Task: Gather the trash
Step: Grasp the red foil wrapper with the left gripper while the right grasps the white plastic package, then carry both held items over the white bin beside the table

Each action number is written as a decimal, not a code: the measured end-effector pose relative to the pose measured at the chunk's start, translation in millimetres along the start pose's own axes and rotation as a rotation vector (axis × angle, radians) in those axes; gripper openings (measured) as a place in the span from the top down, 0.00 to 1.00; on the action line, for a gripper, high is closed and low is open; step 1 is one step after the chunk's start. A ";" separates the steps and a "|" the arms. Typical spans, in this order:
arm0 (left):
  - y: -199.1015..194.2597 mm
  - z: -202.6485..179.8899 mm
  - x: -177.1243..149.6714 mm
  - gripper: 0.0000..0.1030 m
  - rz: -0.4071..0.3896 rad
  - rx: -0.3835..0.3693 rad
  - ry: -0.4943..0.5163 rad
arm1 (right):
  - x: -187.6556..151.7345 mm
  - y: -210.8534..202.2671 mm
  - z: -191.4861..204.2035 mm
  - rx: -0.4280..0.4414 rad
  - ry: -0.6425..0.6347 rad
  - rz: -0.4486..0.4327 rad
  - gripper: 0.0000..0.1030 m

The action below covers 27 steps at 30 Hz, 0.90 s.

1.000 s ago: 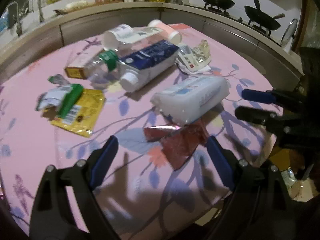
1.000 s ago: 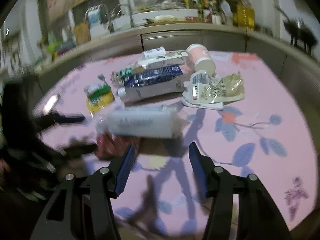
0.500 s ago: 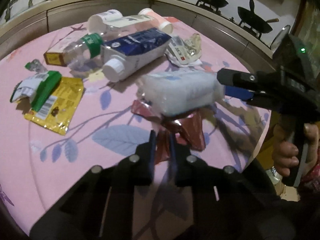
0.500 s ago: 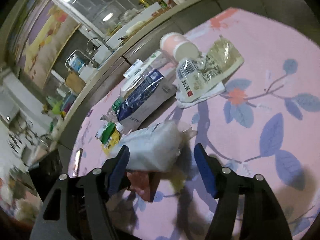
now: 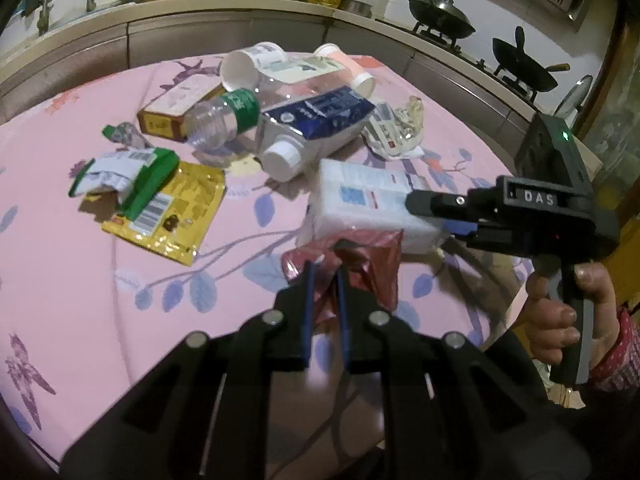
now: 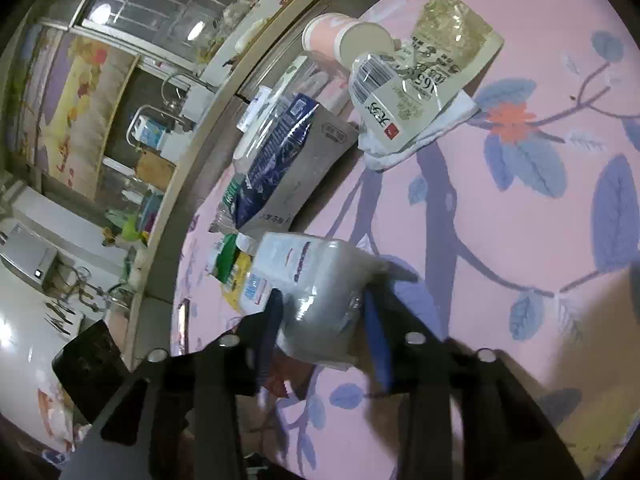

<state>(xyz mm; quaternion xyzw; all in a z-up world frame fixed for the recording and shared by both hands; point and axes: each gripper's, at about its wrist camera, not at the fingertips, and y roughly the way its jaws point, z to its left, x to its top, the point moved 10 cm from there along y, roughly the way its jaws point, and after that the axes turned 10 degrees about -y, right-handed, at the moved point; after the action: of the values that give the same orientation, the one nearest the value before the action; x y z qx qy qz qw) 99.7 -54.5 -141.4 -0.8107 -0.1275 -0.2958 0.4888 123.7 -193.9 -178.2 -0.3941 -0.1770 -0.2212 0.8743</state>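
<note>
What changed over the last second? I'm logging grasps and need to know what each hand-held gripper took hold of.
The left hand-held gripper, open a second ago, has closed on the red wrapper. The right hand-held gripper moved in from the side and closed around the end of the white pack. The carton, bottle, yellow packet and other litter stayed put on the pink cloth.

The left gripper [image 5: 325, 270] is matte black with 2 blue finger pads and 4 silver screws. The right gripper [image 6: 323, 307] matches, marked "DAS", a green light glowing on top. The bare-skinned right hand [image 5: 560, 312] shows a red dotted sleeve cuff.
</note>
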 end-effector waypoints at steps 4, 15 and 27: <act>0.5 -2.3 7.4 0.90 0.001 0.047 0.018 | 5.9 -24.2 -6.0 -0.002 0.008 -0.066 0.68; 5.7 -39.7 36.1 0.90 0.001 0.030 0.064 | 16.5 -99.6 -55.6 -0.069 0.078 -0.240 0.68; 35.4 -143.3 87.5 0.90 -0.002 -0.095 0.224 | 40.2 -171.6 -107.3 -0.171 0.123 -0.414 0.68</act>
<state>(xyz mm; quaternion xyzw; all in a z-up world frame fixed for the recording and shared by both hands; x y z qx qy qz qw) 135.7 -203.5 -64.1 -0.7948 -0.0588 -0.3905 0.4608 81.6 -387.7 -121.1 -0.4077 -0.1813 -0.4337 0.7828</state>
